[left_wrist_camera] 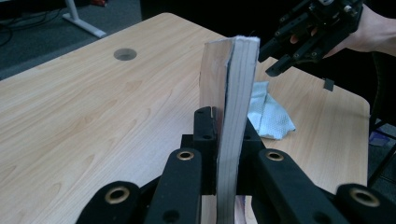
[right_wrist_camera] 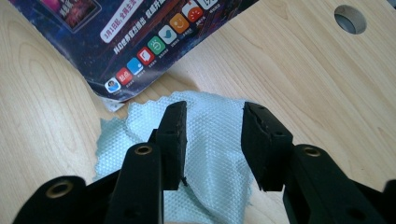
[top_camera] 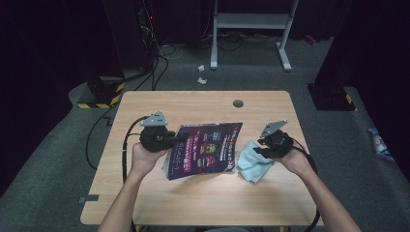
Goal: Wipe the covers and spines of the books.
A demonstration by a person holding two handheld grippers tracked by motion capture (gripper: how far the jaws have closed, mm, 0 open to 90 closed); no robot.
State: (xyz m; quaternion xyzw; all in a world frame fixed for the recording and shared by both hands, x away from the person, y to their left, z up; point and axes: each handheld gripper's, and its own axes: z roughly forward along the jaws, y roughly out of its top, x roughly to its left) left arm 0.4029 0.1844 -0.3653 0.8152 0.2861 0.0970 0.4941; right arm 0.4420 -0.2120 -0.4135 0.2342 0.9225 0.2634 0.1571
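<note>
The left gripper (top_camera: 170,138) is clamped hard on the magazine (top_camera: 205,149), and what a grip: in the left gripper view the two black jaws pinch the stacked pages of the magazine (left_wrist_camera: 232,112) from both sides, with the bundle standing on edge between them. From the high view the magazine is held up off the table (top_camera: 203,193), its dark, colourful cover tilted toward the camera, near the middle of the wooden top and a touch to the left. The left hand (top_camera: 141,158) wraps the gripper body from the near side.

Over on the right, the right gripper (top_camera: 263,147) hangs just above the light blue cloth (top_camera: 252,162), jaws apart with nothing between the pads. The right gripper view looks straight down through that gap at the cloth (right_wrist_camera: 210,140), crumpled and flat on the table, jagged edge showing toward the magazine's lower corner (right_wrist_camera: 126,81), which hangs over it, row of little app icons and all. The right hand (top_camera: 296,159) holds steady at the near right.

The cloth lies just right of the magazine, near its lower right corner. Farther back on the table sits a round grey cable hole (top_camera: 238,103), well apart from both.
</note>
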